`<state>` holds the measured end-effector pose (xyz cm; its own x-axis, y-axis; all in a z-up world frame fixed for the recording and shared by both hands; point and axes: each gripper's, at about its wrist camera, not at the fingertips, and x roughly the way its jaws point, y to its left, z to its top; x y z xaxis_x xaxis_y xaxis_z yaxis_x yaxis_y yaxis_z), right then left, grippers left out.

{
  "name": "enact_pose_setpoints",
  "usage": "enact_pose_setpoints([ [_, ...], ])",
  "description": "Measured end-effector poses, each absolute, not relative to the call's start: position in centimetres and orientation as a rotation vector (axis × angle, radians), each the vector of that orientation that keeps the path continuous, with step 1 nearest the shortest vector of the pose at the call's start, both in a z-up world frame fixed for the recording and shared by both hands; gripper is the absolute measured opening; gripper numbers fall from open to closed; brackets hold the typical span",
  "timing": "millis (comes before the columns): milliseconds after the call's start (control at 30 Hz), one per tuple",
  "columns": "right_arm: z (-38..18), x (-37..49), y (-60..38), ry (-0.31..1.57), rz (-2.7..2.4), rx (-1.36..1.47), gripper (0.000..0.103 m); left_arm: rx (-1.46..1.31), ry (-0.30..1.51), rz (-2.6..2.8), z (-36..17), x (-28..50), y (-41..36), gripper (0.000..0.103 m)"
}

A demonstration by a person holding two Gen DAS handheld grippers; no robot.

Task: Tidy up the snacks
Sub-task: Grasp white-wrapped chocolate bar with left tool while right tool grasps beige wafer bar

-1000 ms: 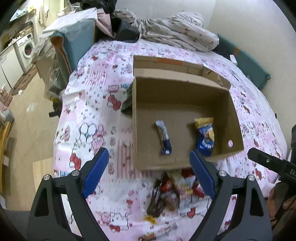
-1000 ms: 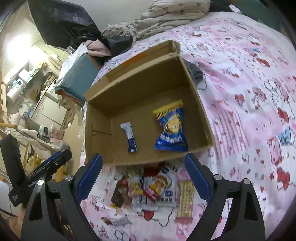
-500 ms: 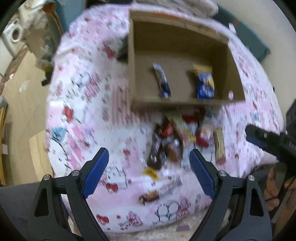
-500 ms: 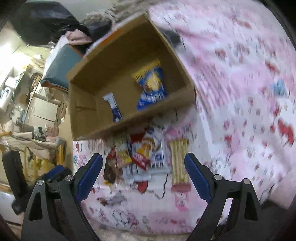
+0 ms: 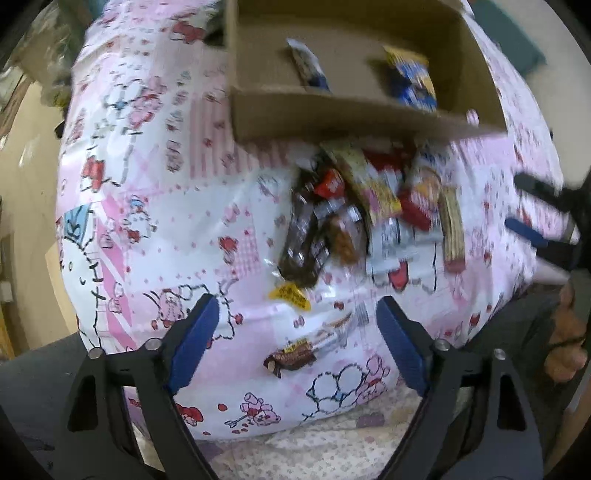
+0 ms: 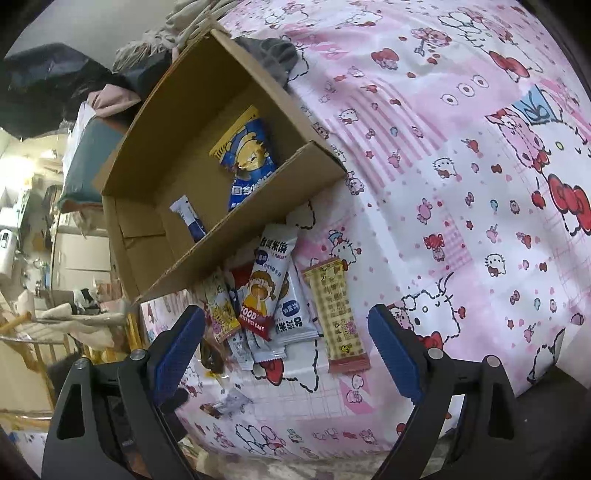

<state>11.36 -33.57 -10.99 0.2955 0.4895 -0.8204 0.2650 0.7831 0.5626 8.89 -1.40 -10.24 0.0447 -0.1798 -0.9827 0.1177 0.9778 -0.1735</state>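
Note:
An open cardboard box (image 5: 332,114) (image 6: 258,221) lies on a pink cartoon-print bedspread. Inside are a blue and yellow snack bag (image 6: 247,155) (image 5: 412,79) and a small blue and white bar (image 6: 190,218) (image 5: 308,68). A pile of snack packets (image 5: 369,206) (image 6: 266,302) lies just in front of the box, with a tan wafer bar (image 6: 338,317) at its right. A small chocolate piece (image 5: 291,356) lies nearer the bed edge. My left gripper (image 5: 297,345) is open and empty above that piece. My right gripper (image 6: 286,350) is open and empty over the pile.
The bedspread (image 6: 461,166) drops off at the near edge. Clothes and bedding (image 6: 184,26) are heaped behind the box. A teal padded item (image 6: 88,155) and room furniture stand to the left. The right gripper also shows at the right of the left wrist view (image 5: 543,218).
Both grippers have pulled back and tilted down from over the box toward the snack pile and the near bed edge. Both stayed open and empty. The snacks have not moved.

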Motion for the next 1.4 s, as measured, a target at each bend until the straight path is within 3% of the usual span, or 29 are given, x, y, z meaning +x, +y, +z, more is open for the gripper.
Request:
enact_pose_setpoints([
  [67, -11.0, 11.4, -33.6, 1.296, 0.167, 0.700, 0.092, 0.009, 1.551, -0.282, -11.1, 8.3, -2.8, 0.078],
  [133, -11.1, 11.5, -33.4, 1.296, 0.169, 0.697, 0.092, 0.069, 1.576, -0.333, -11.7, 7.6, -4.3, 0.070],
  [200, -11.1, 11.5, -33.4, 1.297, 0.170, 0.691, 0.092, 0.157, 1.587, -0.367, -12.5, 6.8, -5.7, 0.045],
  [333, -11.3, 11.4, -33.3, 1.307, 0.168, 0.692, 0.092, 0.259, 1.633, -0.372, -14.1, 5.9, -6.9, 0.033],
  [433, -11.2, 11.4, -33.3, 1.305, 0.169, 0.700, 0.092, 0.333, 1.640, -0.376, -14.6, 5.3, -7.5, 0.013],
  [567, -11.2, 11.4, -33.5, 1.301, 0.170, 0.711, 0.092, 0.359, 1.607, -0.418, -13.7, 4.4, -8.3, 0.012],
  [833, -11.7, 11.5, -33.6, 1.330, 0.124, 0.645, 0.089, 0.047, 1.418, -0.356, -7.6, 7.4, -4.7, 0.012],
  [867, -11.9, 11.6, -33.5, 1.341, 0.118, 0.636, 0.086, 0.028, 1.397, -0.333, -7.2, 7.7, -4.2, 0.012],
  [933, -12.9, 11.7, -33.3, 1.383, 0.103, 0.610, 0.069, 0.004, 1.359, -0.284, -6.4, 8.5, -3.3, 0.012],
  [1033, -14.1, 12.1, -32.2, 1.438, 0.098, 0.534, 0.057, -0.020, 1.331, -0.239, -6.0, 9.3, -2.0, 0.012],
  [1400, -16.8, 14.0, -27.5, 1.522, 0.087, 0.152, 0.031, -0.099, 1.347, -0.182, -6.9, 9.8, -1.0, 0.012],
])
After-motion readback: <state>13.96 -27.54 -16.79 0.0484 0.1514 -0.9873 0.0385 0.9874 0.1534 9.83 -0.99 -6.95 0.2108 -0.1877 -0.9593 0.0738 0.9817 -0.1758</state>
